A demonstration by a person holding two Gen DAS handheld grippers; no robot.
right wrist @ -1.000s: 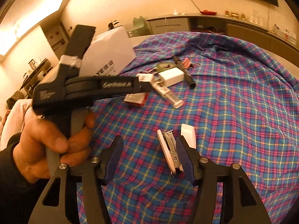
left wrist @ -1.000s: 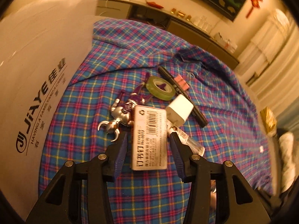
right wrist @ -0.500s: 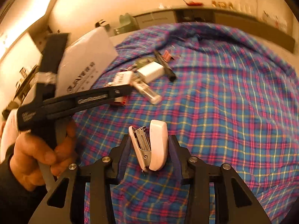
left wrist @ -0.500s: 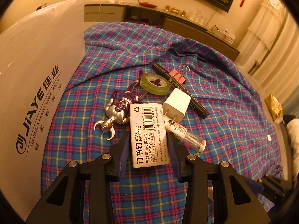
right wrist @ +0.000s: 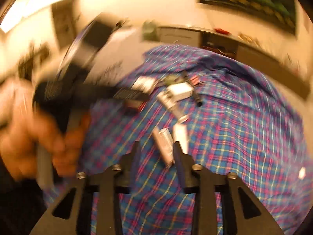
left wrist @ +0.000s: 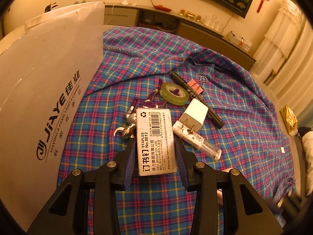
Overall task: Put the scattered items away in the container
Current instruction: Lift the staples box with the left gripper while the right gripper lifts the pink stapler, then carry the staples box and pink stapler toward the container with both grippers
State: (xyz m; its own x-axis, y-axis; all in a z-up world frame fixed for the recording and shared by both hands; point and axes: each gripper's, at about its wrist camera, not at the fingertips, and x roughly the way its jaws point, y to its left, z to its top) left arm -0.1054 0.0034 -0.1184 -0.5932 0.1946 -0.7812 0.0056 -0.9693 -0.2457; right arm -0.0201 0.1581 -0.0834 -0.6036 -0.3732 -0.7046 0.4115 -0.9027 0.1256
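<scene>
left gripper [left wrist: 155, 154]: jaws just closing, clamped on staple box [left wrist: 155, 137] by its long sides, for the lift | right gripper [right wrist: 156, 152]: jaws just closing, blurred, stapler [right wrist: 168, 145] between them, grip unclear | carton [left wrist: 45, 90]: left of box, destination

Woven plaid cloth [left wrist: 244, 105], matt cardboard box [left wrist: 39, 82], printed paper staple box [left wrist: 154, 143], glossy tape roll [left wrist: 174, 94]

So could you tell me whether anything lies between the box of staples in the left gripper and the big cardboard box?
Nothing visible does. The staple box sits between the left gripper's fingers, and only bare plaid cloth lies between it and the cardboard box.
</scene>
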